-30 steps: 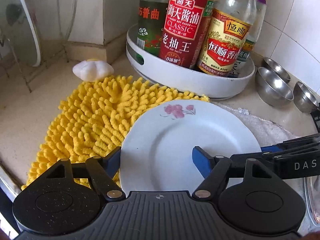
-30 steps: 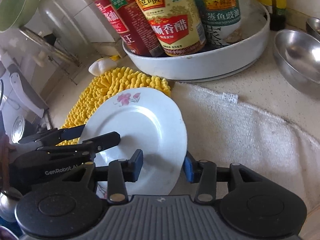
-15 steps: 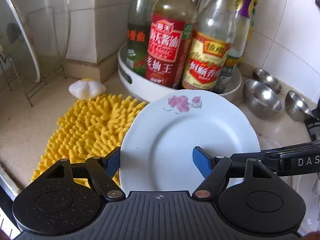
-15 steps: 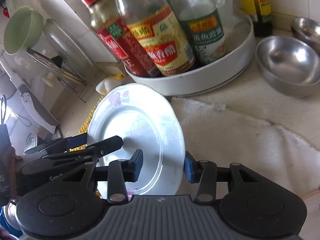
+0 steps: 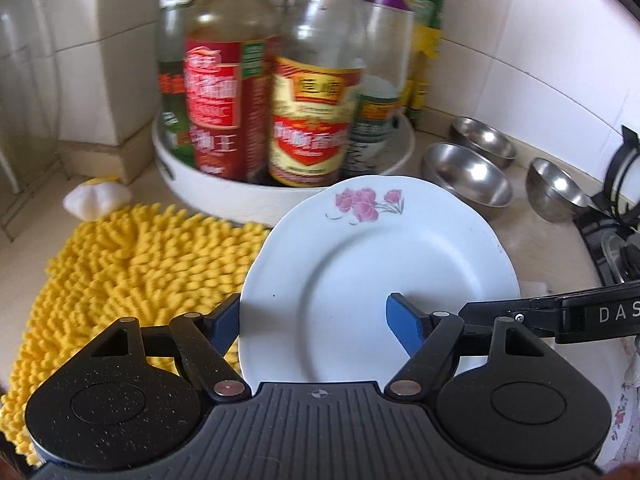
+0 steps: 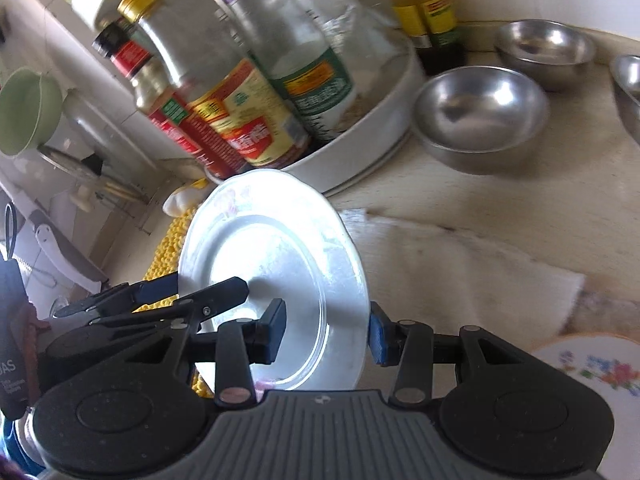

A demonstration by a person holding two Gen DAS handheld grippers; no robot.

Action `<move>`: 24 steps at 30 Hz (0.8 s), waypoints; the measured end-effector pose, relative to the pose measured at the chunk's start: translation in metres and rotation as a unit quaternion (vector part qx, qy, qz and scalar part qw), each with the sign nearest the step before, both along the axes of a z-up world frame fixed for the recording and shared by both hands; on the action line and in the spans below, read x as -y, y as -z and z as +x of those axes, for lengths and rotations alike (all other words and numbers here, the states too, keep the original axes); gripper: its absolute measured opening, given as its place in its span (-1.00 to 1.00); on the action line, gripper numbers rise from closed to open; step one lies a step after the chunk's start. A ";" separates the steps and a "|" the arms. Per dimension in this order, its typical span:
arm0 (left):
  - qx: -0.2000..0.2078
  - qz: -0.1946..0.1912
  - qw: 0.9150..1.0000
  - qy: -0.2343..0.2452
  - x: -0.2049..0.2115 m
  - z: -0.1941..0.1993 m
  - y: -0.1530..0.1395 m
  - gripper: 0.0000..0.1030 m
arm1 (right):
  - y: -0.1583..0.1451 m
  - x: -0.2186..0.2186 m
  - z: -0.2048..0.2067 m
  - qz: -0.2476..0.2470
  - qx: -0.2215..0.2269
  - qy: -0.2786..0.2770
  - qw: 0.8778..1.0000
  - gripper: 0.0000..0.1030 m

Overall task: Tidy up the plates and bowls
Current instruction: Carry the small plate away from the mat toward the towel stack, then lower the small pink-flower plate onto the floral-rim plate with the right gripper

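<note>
A white plate point(image 5: 360, 272) with pink flowers on its rim hangs tilted above the counter, carried by both grippers. My left gripper point(image 5: 316, 322) is shut on its near left rim, one blue pad under the edge and the other on the plate's face. In the right wrist view the same plate point(image 6: 280, 248) glares white. My right gripper point(image 6: 326, 334) is shut on its right rim, one finger on the face and the blue pad behind the edge. The left gripper point(image 6: 200, 288) shows at the plate's left side.
Behind the plate stands a round white tray point(image 5: 240, 196) full of sauce bottles. Three steel bowls point(image 5: 468, 176) sit to its right, near a stove point(image 5: 612, 232). A yellow shaggy mat point(image 5: 132, 272) and a white towel point(image 6: 460, 264) lie below. Another flowered plate point(image 6: 592, 368) is at the lower right.
The plate has come up off the yellow mat and towel and tilted more upright. Both grippers rose with it and swung toward the steel bowls.
</note>
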State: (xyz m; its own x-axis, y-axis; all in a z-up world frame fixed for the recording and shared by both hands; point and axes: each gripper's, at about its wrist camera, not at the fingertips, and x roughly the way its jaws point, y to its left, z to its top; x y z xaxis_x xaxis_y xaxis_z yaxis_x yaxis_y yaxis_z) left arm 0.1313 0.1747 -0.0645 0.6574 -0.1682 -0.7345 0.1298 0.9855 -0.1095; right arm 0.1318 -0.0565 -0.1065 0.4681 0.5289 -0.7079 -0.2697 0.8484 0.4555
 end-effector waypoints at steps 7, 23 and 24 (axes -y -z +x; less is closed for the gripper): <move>0.007 -0.006 0.999 0.040 0.025 0.001 -0.005 0.59 | -0.009 0.027 -0.014 0.001 -0.004 0.036 0.999 0.26; 0.016 -0.008 0.990 0.143 0.093 -0.020 -0.015 0.61 | -0.019 0.093 -0.075 0.020 -0.015 0.122 0.992 0.26; 0.015 -0.007 0.989 0.148 0.097 -0.022 -0.014 0.61 | -0.018 0.097 -0.079 0.020 -0.017 0.128 0.991 0.26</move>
